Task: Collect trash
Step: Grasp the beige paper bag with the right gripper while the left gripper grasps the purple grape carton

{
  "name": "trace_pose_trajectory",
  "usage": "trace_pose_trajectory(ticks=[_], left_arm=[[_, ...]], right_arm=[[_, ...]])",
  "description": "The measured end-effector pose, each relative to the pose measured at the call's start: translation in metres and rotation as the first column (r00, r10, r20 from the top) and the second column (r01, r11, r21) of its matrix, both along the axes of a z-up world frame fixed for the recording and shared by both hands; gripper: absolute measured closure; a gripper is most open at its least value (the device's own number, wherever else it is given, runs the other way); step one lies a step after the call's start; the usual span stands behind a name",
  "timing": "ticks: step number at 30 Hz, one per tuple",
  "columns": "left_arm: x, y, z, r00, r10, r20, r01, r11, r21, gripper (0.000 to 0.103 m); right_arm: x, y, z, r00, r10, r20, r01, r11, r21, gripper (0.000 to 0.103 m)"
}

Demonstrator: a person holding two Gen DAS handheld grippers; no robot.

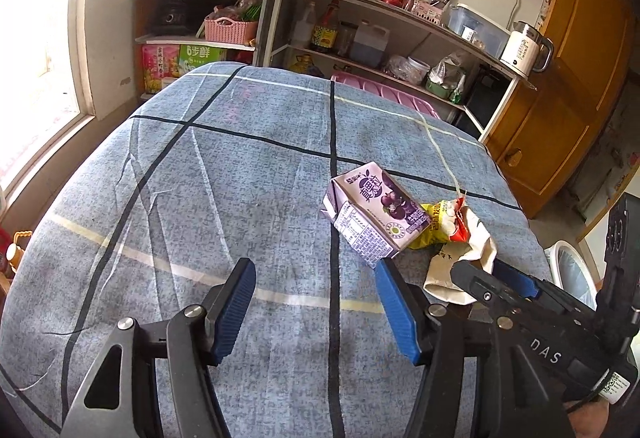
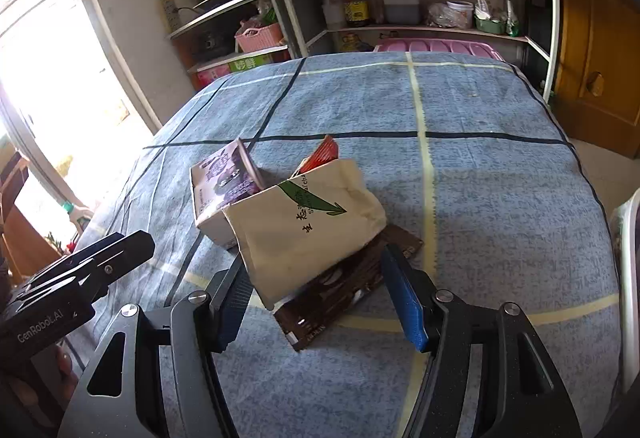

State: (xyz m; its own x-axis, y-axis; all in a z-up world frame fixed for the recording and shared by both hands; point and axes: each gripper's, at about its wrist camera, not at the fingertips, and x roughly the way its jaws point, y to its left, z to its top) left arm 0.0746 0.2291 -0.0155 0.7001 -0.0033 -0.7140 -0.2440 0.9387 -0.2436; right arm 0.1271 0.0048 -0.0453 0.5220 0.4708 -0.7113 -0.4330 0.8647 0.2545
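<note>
I am hovering both claws, left claw (image 1: 316,308) and right claw (image 2: 316,302), wide and empty, the right straddling the cream pouch (image 2: 308,226) at twelve o'clock, while the purple juice carton (image 1: 370,212) and brown wrapper (image 2: 344,290) are lying uncollected on the worktop (image 1: 200,178).

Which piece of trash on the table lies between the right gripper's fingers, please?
The cream paper bag; the purple carton and red wrapper sit farther back.

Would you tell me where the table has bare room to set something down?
The blue checked cloth is bare on the window side, left of the purple carton, and along the far edge by the shelves. It is crowded where the carton, the cream paper bag, the brown packet and the snack wrappers pile together.
</note>
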Motion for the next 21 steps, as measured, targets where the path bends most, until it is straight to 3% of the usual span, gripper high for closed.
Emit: trace_pose_trajectory(ticks=[2,3,5,13,15,18,21], left_arm=[[0.006,-0.003,0.001,1.0,-0.012,-0.003,0.012,1.0,-0.001,0.041],[0.01,-0.004,0.002,1.0,-0.014,-0.002,0.014,1.0,0.0,0.04],[0.017,-0.007,0.004,1.0,-0.022,0.005,0.022,1.0,-0.011,0.036],[0.051,-0.022,0.009,0.998,-0.058,0.001,0.058,0.998,-0.034,0.034],[0.062,-0.025,0.007,0.998,-0.064,-0.016,0.064,0.997,-0.042,0.033],[0.075,-0.025,0.0,0.999,-0.034,-0.038,0.031,0.996,-0.082,0.033],[0.083,-0.025,-0.004,0.998,0.001,-0.063,-0.004,0.998,-0.059,0.033]], right_arm=[[-0.001,-0.008,0.002,0.999,-0.032,0.022,0.032,0.999,-0.006,0.044],[-0.002,-0.011,0.004,0.998,-0.046,0.033,0.046,0.999,-0.011,0.055],[-0.001,-0.015,0.005,0.997,-0.07,0.032,0.07,0.997,-0.011,0.067],[0.007,-0.034,0.001,0.994,-0.112,0.006,0.112,0.993,0.023,0.081],[0.009,-0.038,0.0,0.992,-0.125,0.003,0.124,0.992,0.016,0.093],[0.011,-0.046,-0.002,0.991,-0.135,-0.008,0.135,0.99,0.034,0.095],[0.012,-0.055,0.0,0.991,-0.133,-0.018,0.134,0.989,0.07,0.095]])
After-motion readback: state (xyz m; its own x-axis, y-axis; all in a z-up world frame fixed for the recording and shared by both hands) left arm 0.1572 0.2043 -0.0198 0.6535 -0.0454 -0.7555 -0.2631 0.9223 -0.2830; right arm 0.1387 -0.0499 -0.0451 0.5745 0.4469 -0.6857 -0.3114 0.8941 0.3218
